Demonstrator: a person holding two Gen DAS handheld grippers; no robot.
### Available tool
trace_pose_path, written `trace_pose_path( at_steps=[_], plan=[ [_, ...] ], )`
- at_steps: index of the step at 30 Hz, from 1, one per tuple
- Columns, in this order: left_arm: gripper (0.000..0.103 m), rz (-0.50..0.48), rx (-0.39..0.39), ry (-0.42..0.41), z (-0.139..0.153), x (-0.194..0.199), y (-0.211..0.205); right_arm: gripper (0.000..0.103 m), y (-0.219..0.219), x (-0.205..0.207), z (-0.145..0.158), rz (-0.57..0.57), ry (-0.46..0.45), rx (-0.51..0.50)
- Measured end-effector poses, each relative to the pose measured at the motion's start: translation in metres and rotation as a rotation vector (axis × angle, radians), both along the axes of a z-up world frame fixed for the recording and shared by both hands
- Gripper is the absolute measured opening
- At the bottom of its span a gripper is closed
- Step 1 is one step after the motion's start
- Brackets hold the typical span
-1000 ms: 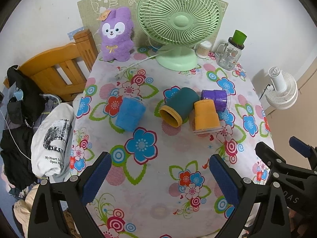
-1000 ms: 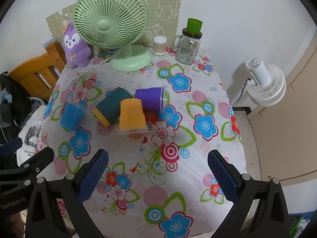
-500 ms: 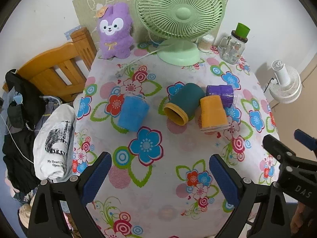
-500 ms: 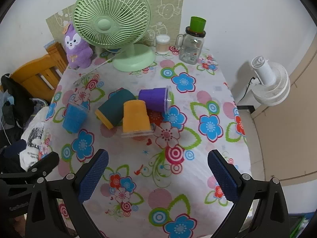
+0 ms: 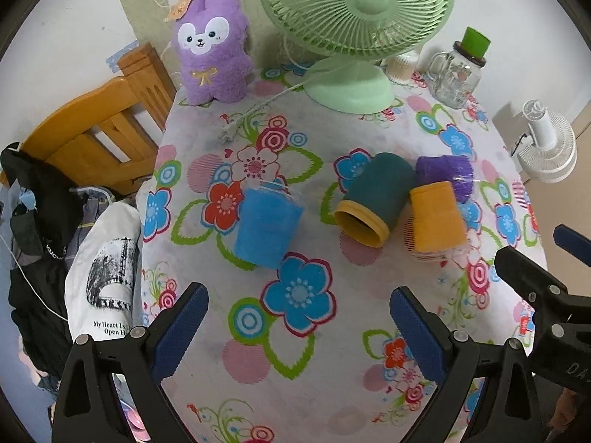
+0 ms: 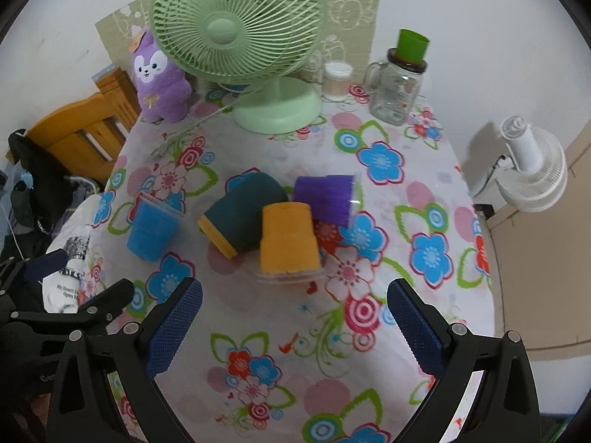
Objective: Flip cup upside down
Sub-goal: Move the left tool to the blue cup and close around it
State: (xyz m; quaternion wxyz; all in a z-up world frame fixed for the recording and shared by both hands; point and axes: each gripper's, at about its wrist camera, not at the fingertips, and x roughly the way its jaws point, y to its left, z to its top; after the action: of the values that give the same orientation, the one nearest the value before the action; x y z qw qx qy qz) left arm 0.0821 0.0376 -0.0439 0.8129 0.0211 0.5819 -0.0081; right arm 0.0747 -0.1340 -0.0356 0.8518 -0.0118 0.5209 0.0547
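Note:
Several cups lie on the flowered table (image 5: 295, 332) (image 6: 295, 332). A blue cup (image 5: 266, 229) (image 6: 152, 229) is at the left. A dark teal cup with a yellow rim (image 5: 375, 198) (image 6: 240, 217) lies on its side in the middle. An orange cup (image 5: 436, 217) (image 6: 288, 236) and a purple cup (image 5: 445, 175) (image 6: 325, 199) lie beside it. My left gripper (image 5: 299, 328) is open and empty, short of the blue cup. My right gripper (image 6: 293, 325) is open and empty, short of the orange cup.
At the back stand a green desk fan (image 5: 351, 37) (image 6: 255, 55), a purple plush toy (image 5: 212, 55) (image 6: 157, 77), a glass jar with a green cap (image 5: 458, 70) (image 6: 397, 85) and a small white tub (image 6: 337, 81). A wooden chair (image 5: 92, 129) and clothes are left; a white floor fan (image 6: 532, 170) is right.
Both grippers have moved forward toward the cups, which appear larger and nearer. Both stay open. The cups have not moved.

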Motion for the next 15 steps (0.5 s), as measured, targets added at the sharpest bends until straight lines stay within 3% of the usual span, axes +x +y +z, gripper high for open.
trace_pose_path(
  at_steps=[15],
  plan=[
    [0.1,-0.039,0.024,0.082,-0.058,0.045,0.027,0.102,0.031,0.044,-0.034,-0.001,0.024,0.043]
  ],
)
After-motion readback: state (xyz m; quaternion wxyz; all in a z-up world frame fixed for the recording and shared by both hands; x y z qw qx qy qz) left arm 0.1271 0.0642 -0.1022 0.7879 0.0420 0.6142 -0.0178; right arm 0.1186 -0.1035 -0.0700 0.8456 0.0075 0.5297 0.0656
